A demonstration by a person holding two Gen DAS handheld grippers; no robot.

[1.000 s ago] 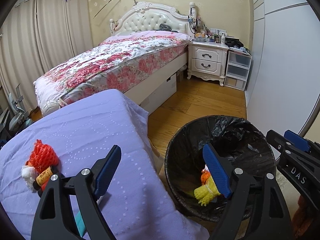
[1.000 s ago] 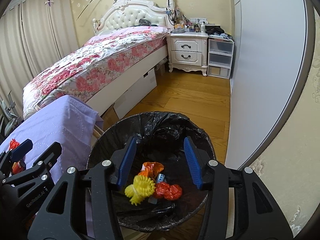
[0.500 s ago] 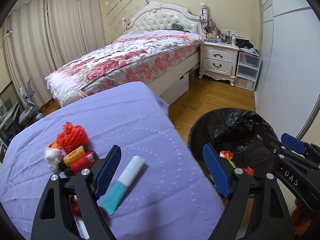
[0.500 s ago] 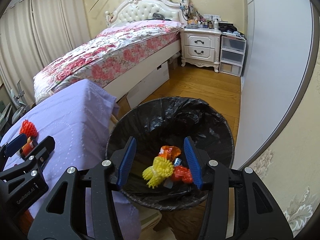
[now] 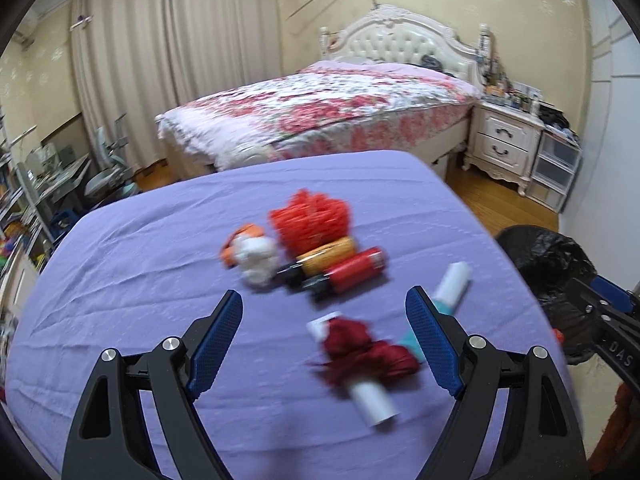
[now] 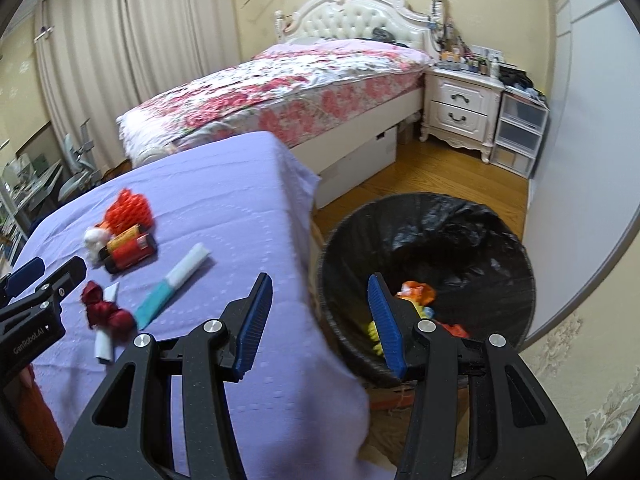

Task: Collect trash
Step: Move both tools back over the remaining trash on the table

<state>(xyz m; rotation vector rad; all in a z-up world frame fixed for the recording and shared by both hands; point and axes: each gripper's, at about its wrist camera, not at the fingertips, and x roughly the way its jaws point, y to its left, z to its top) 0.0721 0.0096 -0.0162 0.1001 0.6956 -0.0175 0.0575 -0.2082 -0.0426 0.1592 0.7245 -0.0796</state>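
Trash lies on the purple tablecloth: an orange foam net, a white wad, a yellow tube, a red tube, a white-teal tube and a dark red wrapper on a white roll. My left gripper is open and empty above the dark red wrapper. My right gripper is open and empty over the table's right edge, beside the black-lined bin, which holds orange and yellow trash. The same pile shows in the right wrist view.
A bed with a floral cover stands behind the table. A white nightstand and plastic drawers are at the back right. A white wardrobe wall borders the bin. Desk and chairs are at the left.
Both grippers have swung left from the bin toward the table. The left gripper now hangs over the trash pile; the right one has left the bin's middle. Both stayed open.
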